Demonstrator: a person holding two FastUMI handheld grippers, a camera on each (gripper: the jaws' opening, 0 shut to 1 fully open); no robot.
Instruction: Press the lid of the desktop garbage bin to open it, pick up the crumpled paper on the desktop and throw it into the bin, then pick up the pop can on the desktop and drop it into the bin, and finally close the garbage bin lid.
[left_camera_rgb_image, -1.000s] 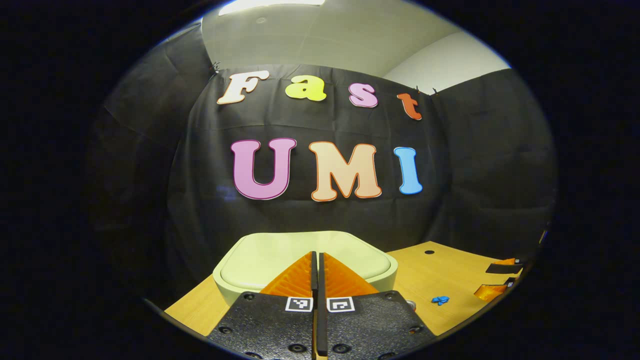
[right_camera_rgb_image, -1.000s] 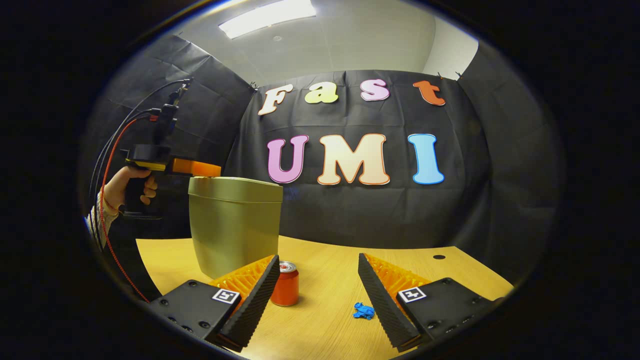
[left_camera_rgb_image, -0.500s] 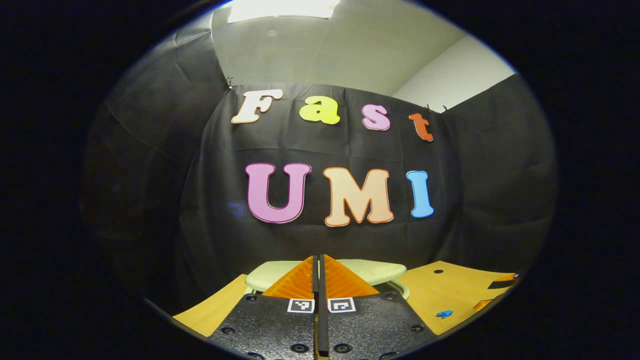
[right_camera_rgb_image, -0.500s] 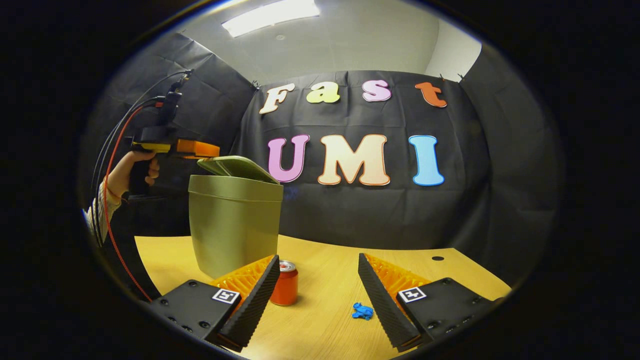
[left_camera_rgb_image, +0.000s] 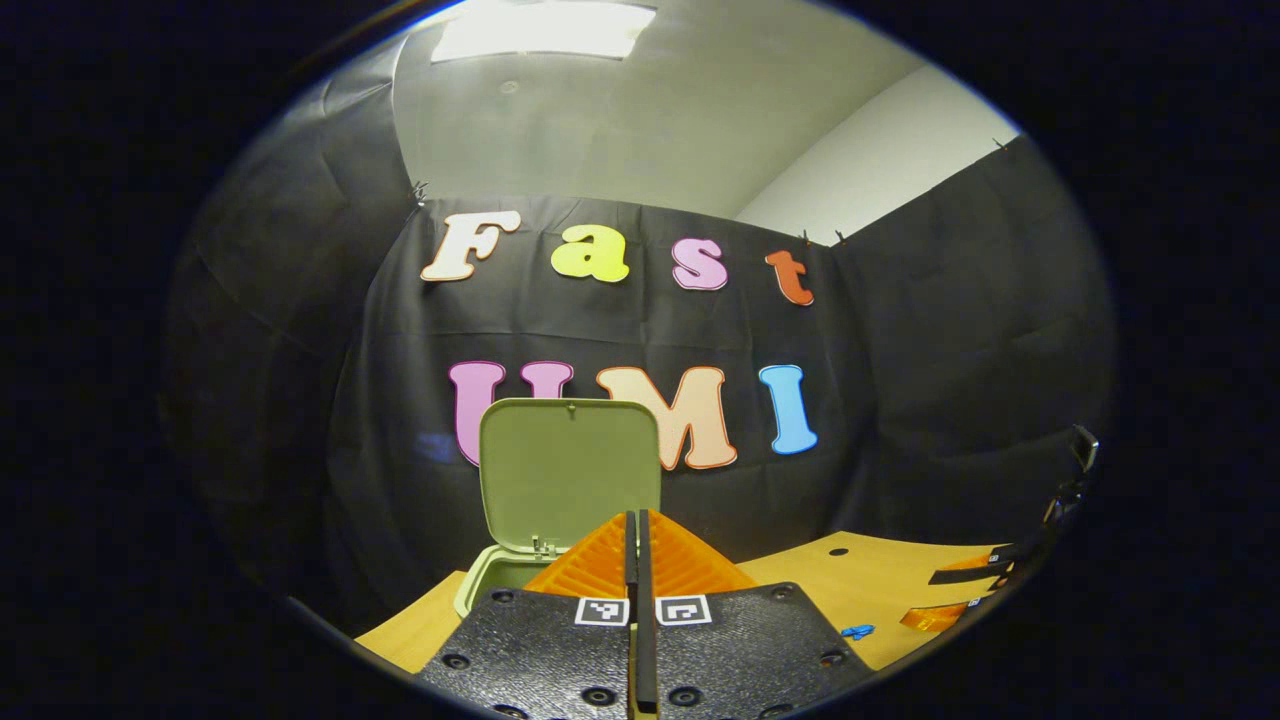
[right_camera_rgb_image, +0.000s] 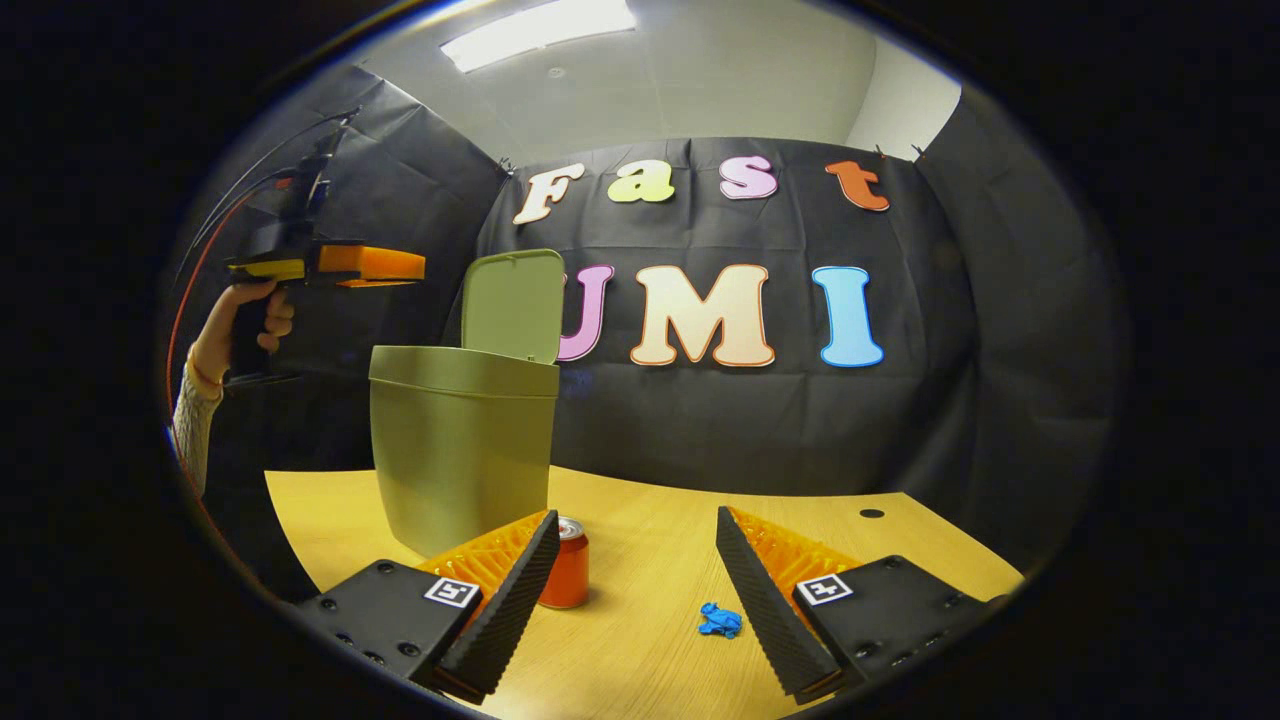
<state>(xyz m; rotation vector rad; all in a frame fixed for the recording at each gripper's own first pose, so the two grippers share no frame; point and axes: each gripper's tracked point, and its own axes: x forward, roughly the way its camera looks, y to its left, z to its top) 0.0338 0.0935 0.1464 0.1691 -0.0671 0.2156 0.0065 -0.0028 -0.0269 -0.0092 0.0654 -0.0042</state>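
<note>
The right tool (right_camera_rgb_image: 632, 580) is sitting at the bottom of the right gripper view with its fingers spread wide and nothing between them, hanging low over the counter (right_camera_rgb_image: 640, 660). Just beyond its fingers, the blue crumpled paper (right_camera_rgb_image: 719, 620) is lying right of centre and the red pop can (right_camera_rgb_image: 567, 576) is standing upright left of centre, near the foot of the garbage bin (right_camera_rgb_image: 460, 450). The lid (right_camera_rgb_image: 512, 303) is standing upright, so the opening step looks done. At the upper left, a hand (right_camera_rgb_image: 235, 335) is holding the left tool (right_camera_rgb_image: 375, 265) above and left of the bin rim; in the left gripper view the left tool (left_camera_rgb_image: 636, 545) is showing its fingers pressed together, empty, with the lid (left_camera_rgb_image: 568, 470) rising behind them. The paper pickup seems next: the right tool is needing to drop onto the small wad and pinch it.
</note>
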